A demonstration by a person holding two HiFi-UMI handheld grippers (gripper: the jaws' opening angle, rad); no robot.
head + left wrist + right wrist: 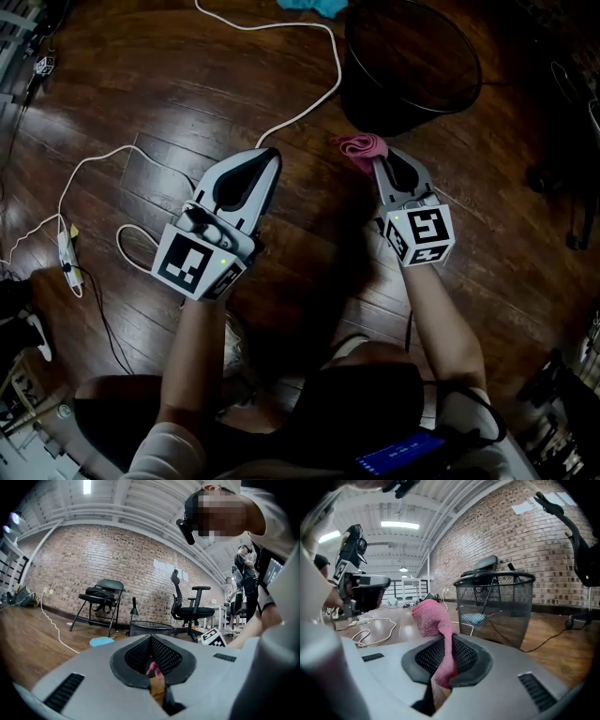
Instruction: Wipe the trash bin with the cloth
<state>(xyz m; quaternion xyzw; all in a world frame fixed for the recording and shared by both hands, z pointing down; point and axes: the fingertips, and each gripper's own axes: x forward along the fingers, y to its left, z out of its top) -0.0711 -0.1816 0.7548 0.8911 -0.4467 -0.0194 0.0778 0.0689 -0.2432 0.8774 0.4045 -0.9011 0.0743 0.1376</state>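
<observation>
Clearly the wiping has not begun, so we judge the step in hand to be bringing the cloth (361,145) to the trash bin (375,114). To do it well, we would want a firm pinch on the cloth's lower end and let the loose bunch above the jaws, not the gripper's hard tips, meet the mesh. The bin looks light, so we would press gently and stroke along the wall or rim. The free gripper could steady it so it doesn't skid on the wooden floor (141,94).

Nearest us, the left gripper (269,152) hovers over the floor with its jaws drawn together. Its own view shows the tips meeting. A small pinkish spot shows low in the gap, and we cannot tell what it is.

A little farther forward, the right gripper (378,161) is clamped on the pink cloth. Its own view shows the fabric squeezed between the jaws and bulging out above them.

Just beyond the cloth, and apart from it, the black mesh bin stands upright on the floor. A white cable (338,66) runs beside it. Farthest off, a blue cloth (314,5) lies on the floor past the bin.
</observation>
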